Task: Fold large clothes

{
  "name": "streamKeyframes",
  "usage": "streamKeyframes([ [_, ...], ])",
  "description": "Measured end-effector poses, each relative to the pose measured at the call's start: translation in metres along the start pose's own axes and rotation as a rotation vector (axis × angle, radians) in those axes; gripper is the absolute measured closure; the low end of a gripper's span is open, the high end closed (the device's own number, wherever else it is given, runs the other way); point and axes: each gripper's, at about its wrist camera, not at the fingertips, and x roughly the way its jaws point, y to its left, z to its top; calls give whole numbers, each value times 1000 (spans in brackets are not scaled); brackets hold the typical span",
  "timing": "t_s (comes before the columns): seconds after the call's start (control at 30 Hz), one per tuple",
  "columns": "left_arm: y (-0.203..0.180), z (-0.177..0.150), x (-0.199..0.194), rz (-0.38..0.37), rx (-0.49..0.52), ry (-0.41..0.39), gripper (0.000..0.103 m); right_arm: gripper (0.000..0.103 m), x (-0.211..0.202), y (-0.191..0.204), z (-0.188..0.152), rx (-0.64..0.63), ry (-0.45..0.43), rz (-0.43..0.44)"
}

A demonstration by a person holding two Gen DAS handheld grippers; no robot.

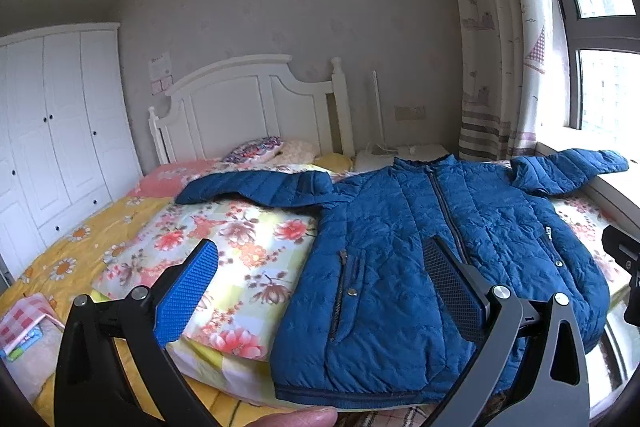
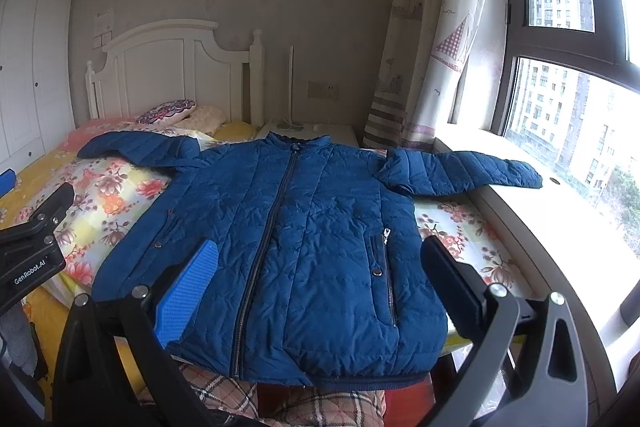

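Blue jacket lies flat on the bed — both claws agape.

The one clear text is "GenRobot.AI", white letters on the black body of the left tongs at the left edge of the right wrist view. The blue jacket carries a small white mark on its chest in the left wrist view (too small to read). The paper on the wall beside the headboard is also too blurred to read.
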Motion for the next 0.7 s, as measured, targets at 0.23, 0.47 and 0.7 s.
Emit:
streamKeyframes([
  [0.23,-5,-8,18,-29,6,51,5,2,8,-2,-5,17,3,21],
  [0.47,-9,-20,57,-37,-5,138,5,2,40,-9,-14,46,53,25],
  [0.7,-9,-29,99,-32,-15,236,5,2,91,-21,-26,102,161,26],
])
